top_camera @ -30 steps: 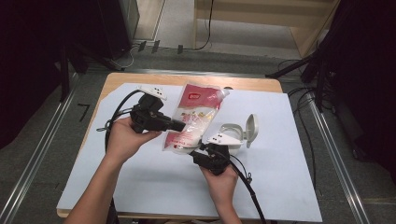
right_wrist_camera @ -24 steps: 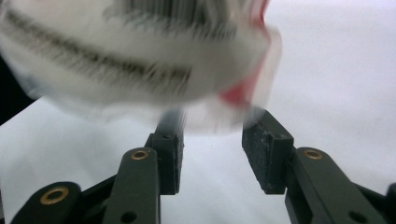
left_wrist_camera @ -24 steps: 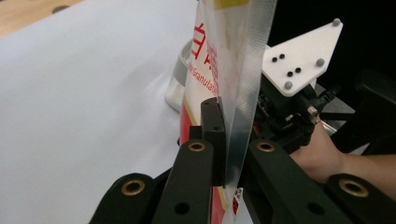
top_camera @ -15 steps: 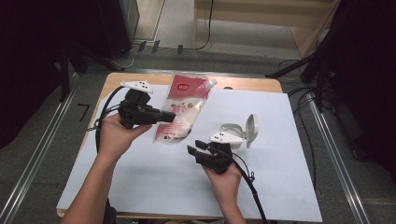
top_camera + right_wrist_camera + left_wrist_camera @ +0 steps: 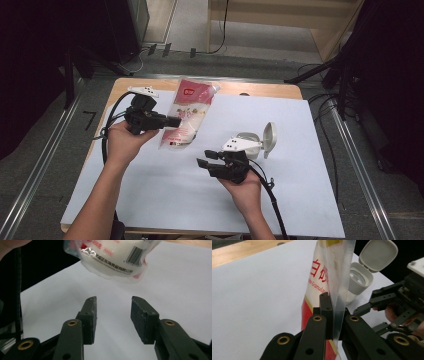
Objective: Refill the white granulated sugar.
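Your left gripper (image 5: 176, 121) clamps the clear side seam of the sugar bag (image 5: 187, 112), holding it over the table's (image 5: 150, 200) far left. Your right gripper (image 5: 202, 159) hovers empty, jaws half open, beside the open white jar (image 5: 252, 145).

Wooden table (image 5: 260, 89) under a white sheet (image 5: 165, 190), open-lidded white container (image 5: 252, 145) on it.

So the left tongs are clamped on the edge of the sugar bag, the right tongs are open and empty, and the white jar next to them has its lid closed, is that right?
Not quite. The jar has its lid flipped open, as the left gripper view shows. The rest holds: the left tongs are clamped on the clear edge of the sugar bag, and the right tongs stand open and empty.
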`<act>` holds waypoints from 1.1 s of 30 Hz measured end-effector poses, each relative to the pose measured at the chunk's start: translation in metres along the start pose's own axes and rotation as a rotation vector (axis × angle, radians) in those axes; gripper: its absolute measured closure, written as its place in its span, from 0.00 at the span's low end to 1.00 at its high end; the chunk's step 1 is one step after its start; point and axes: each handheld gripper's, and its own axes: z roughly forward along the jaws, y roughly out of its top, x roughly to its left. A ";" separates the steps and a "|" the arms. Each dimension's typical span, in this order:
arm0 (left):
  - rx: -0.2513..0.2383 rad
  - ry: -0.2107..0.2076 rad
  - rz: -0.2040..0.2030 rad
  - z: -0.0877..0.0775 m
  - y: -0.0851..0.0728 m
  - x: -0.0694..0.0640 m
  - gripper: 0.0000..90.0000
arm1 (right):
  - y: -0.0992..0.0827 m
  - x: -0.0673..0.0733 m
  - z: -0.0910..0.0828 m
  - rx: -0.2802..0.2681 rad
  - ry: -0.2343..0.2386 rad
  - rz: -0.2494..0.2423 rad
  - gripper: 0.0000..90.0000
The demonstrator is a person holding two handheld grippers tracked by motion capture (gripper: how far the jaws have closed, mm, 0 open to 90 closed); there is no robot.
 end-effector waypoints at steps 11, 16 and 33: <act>0.009 0.002 0.006 0.019 0.003 0.016 1.00 | 0.005 -0.020 -0.017 0.003 0.067 -0.023 0.63; -0.016 -0.009 -0.002 0.025 0.004 0.024 1.00 | 0.003 -0.027 -0.021 0.039 0.094 -0.026 0.62; -0.062 0.047 -0.029 0.049 0.000 0.050 1.00 | -0.003 -0.037 -0.035 0.068 0.141 -0.032 0.62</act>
